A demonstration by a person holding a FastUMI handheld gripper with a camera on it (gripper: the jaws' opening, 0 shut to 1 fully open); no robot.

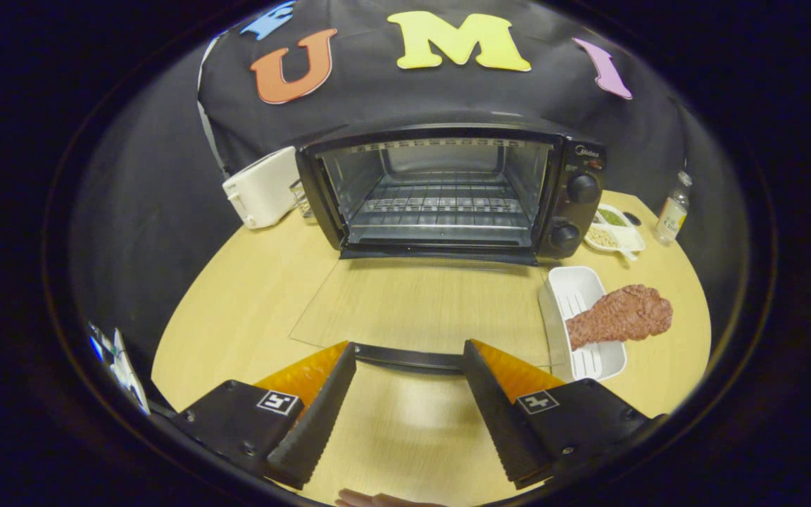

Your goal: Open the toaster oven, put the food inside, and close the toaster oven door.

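The black toaster oven stands at the back of the round wooden table, its wire rack bare inside. Its glass door lies folded down flat toward me. The door's dark handle bar runs across just between my fingertips. My gripper is open, fingers wide apart, pressing on nothing. The food, a reddish-brown slab of meat, lies half on a white tray to the right of the door, beyond my right finger.
A white toaster sits left of the oven. Right of the oven are a small dish of grains and a small bottle. A bit of a hand shows below the fingers.
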